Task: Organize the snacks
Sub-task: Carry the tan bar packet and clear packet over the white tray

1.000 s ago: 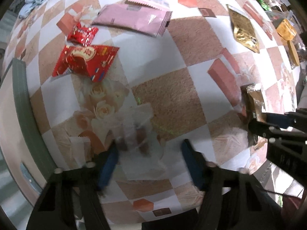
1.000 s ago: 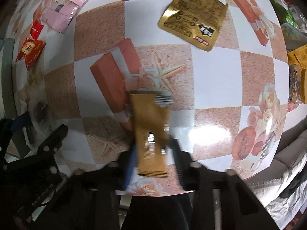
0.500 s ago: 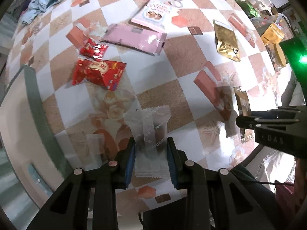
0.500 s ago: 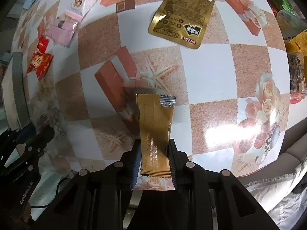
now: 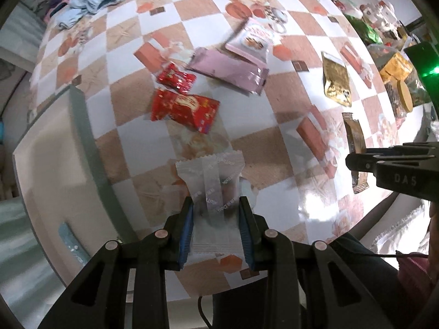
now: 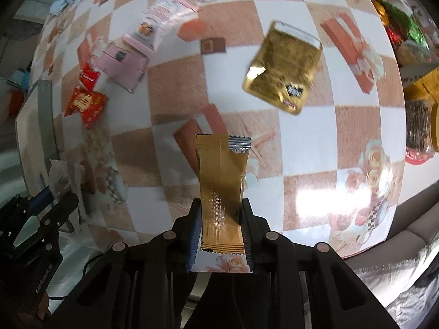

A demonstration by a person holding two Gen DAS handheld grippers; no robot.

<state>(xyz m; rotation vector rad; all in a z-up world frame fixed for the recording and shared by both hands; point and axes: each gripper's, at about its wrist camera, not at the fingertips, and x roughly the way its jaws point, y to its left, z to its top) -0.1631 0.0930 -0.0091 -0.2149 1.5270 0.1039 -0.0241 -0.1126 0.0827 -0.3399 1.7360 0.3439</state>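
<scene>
Early yet, I judge: left claw (image 5: 216, 230) clamped on a translucent white packet (image 5: 212, 192); right claw (image 6: 219, 233) clamped on a gold bar wrapper (image 6: 221, 189); red, pink and gold packs lie scattered on the table (image 5: 274, 148).

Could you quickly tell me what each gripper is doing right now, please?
Left gripper: closed on the translucent white snack packet.
Right gripper: closed on the gold-brown snack bar.
</scene>
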